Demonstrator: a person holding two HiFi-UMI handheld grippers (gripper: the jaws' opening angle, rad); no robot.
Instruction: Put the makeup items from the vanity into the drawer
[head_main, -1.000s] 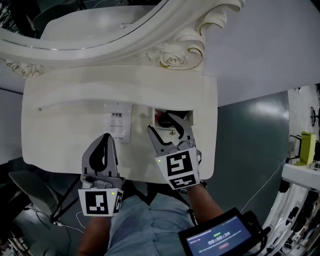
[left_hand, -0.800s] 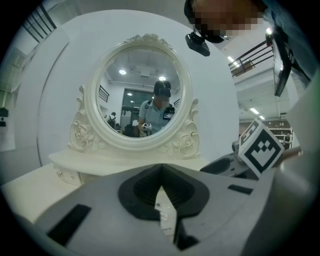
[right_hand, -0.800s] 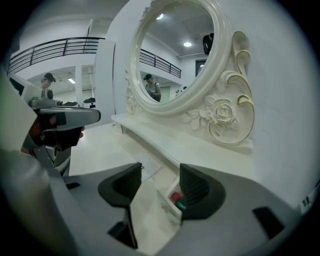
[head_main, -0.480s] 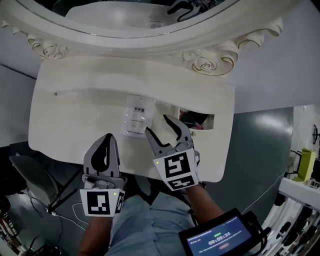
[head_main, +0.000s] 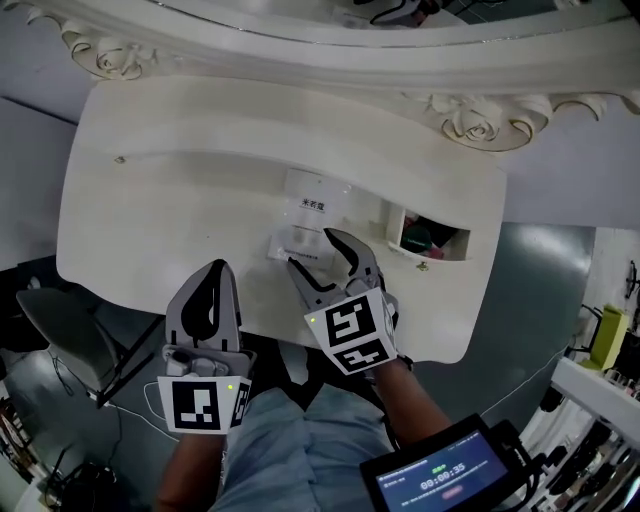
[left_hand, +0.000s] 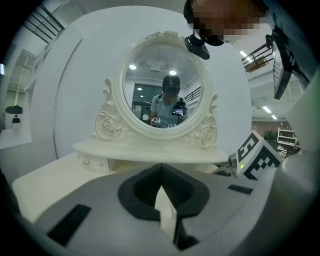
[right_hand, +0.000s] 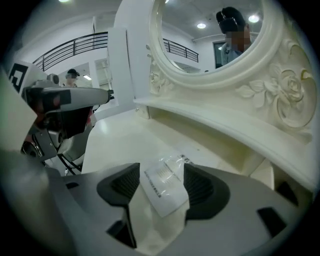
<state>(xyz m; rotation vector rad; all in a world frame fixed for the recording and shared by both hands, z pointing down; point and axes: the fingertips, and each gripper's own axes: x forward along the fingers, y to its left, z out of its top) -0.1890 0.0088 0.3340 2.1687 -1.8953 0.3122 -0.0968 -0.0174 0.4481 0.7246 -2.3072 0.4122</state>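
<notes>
A: What is the right gripper (head_main: 312, 252) doing?

B: It is low over the vanity (head_main: 170, 220), near the front edge. Its jaws are wide apart, and they have just been opening a bit more.

A: Is it holding something?

B: No. A clear packet (head_main: 293, 245) lies flat on the vanity, and the jaws stand one on each side of it. In the right gripper view the packet (right_hand: 161, 189) shows in the gap between the pads (right_hand: 200, 187). The pads do not press on it. If the tips touch it, that is too hard to tell.

A: Is there only one packet?

B: There is a second packet (head_main: 312, 196) with a white label. It lies just behind the first one, closer to the mirror (head_main: 470, 115).

A: And the left gripper (head_main: 214, 268)?

B: Its jaws are closed tight with nothing in them. In the left gripper view the left gripper (left_hand: 160, 170) points at the mirror (left_hand: 162, 90). It hangs over the front edge of the vanity, beside the right gripper and not touching either packet.

A: Where is the drawer (head_main: 394, 228)?

B: It sits open under the shelf, to the right of the packets. Small pink and dark things lie inside it. Both packets are out on the vanity, not in the drawer.
</notes>
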